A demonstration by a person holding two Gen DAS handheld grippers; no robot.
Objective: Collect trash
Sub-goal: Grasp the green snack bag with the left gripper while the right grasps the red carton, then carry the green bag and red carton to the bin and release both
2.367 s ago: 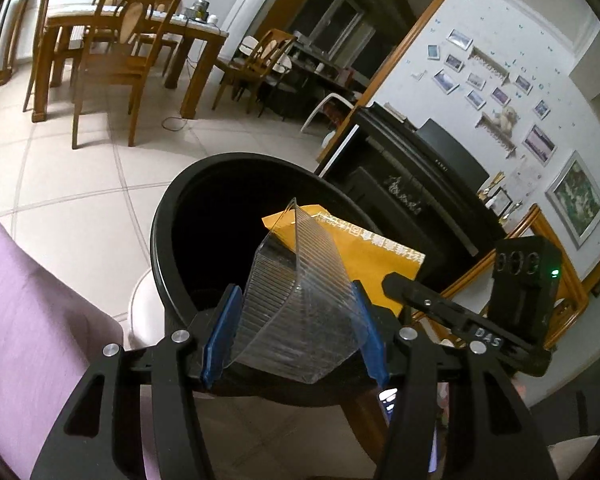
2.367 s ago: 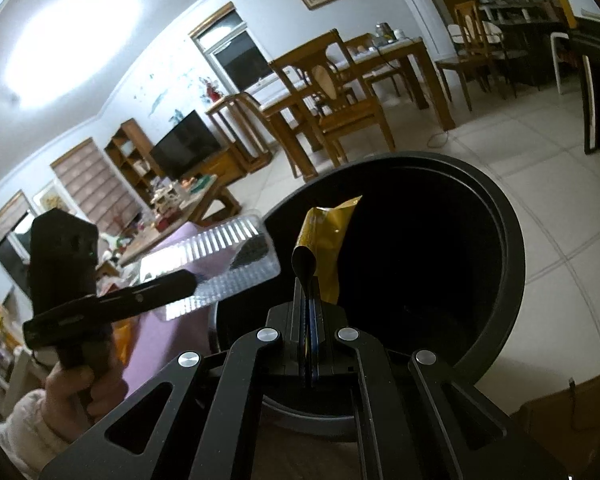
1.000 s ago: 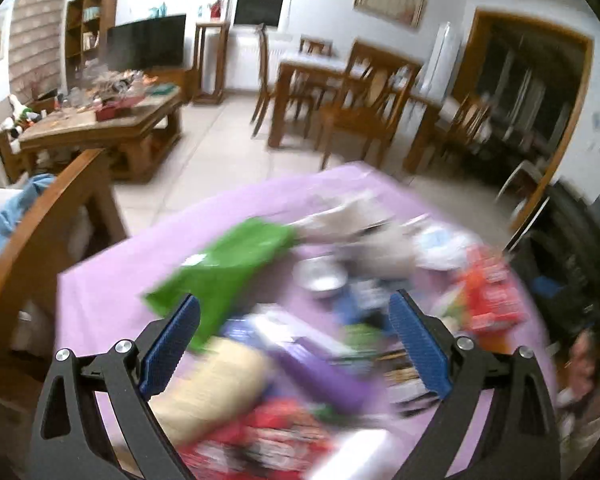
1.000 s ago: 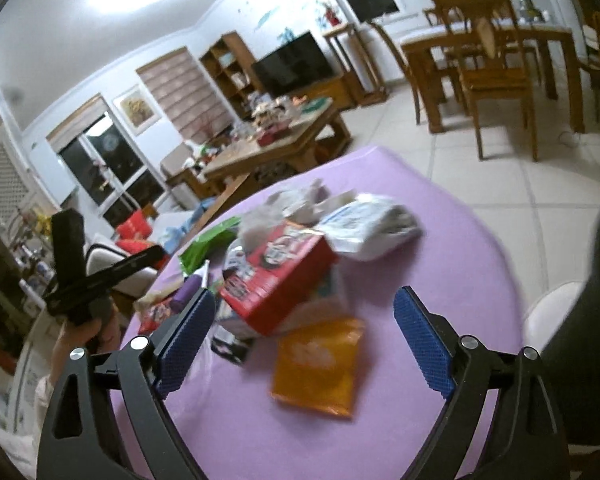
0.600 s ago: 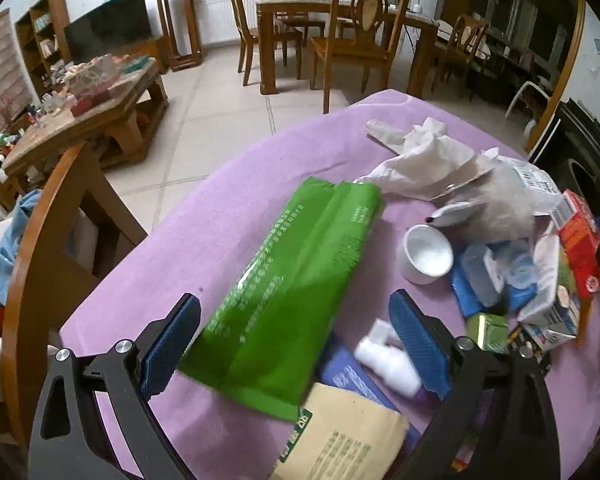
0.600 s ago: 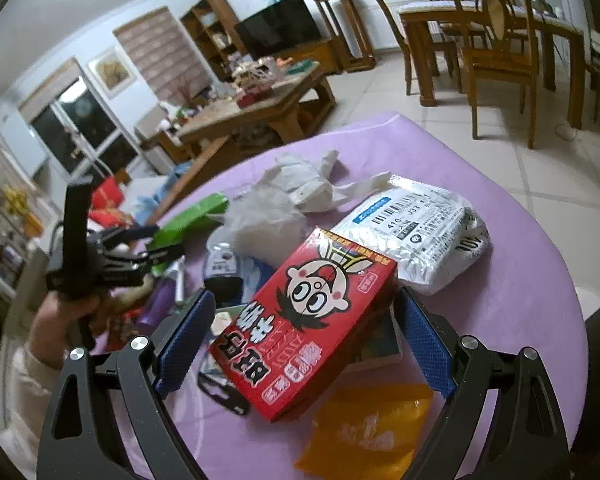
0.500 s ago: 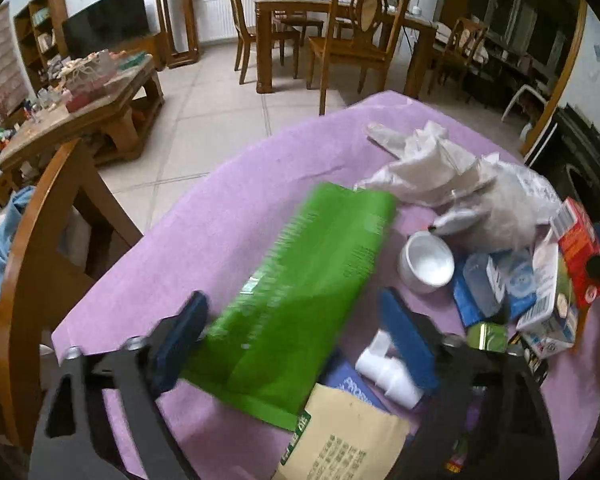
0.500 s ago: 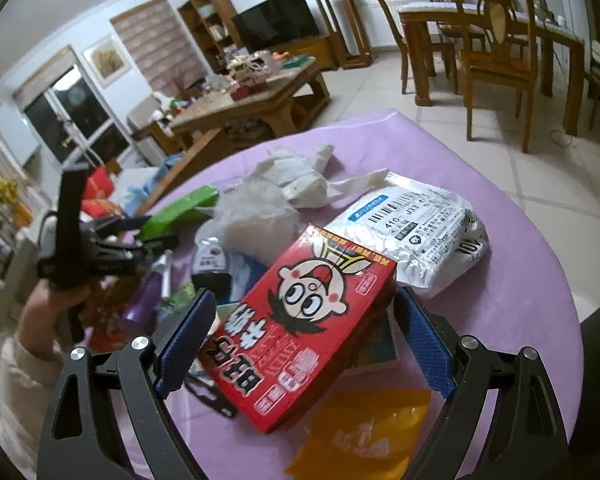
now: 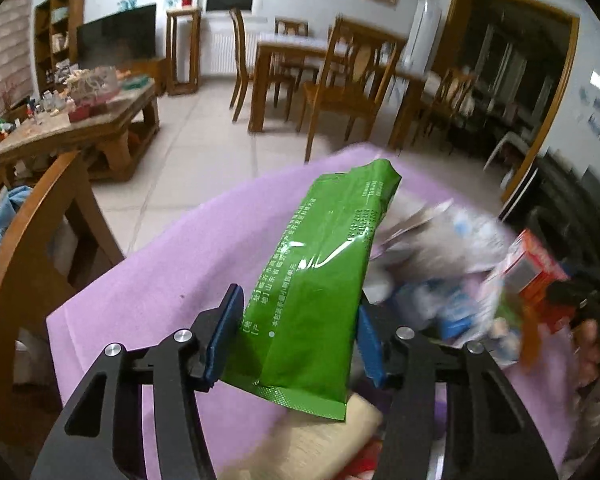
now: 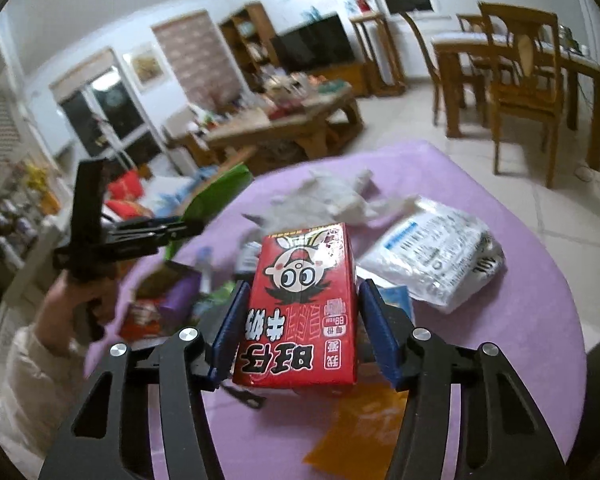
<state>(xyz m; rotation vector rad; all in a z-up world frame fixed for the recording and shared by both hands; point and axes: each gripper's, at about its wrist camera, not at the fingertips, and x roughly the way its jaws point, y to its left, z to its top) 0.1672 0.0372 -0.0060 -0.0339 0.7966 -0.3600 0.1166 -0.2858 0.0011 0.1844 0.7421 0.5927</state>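
My left gripper (image 9: 298, 336) is shut on a long green foil packet (image 9: 320, 276) and holds it lifted off the purple tablecloth (image 9: 172, 276). My right gripper (image 10: 300, 328) is shut on a red carton with a cartoon face (image 10: 304, 304), held above the same purple tablecloth (image 10: 500, 344). The left gripper (image 10: 180, 228) with the green packet (image 10: 216, 196) also shows at the left of the right wrist view. The red carton (image 9: 540, 272) shows blurred at the right of the left wrist view.
A pile of trash lies on the table: a white printed bag (image 10: 436, 252), crumpled white plastic (image 10: 336, 196), an orange wrapper (image 10: 360, 428), a purple bottle (image 10: 180, 296). A wooden chair back (image 9: 32, 232) stands at the table's left. A dining set (image 10: 516, 76) and coffee table (image 10: 284, 128) stand beyond.
Both grippers left the black bin, came back open over the table, and closed. The left one took and lifted the green packet; the right one took the red carton.
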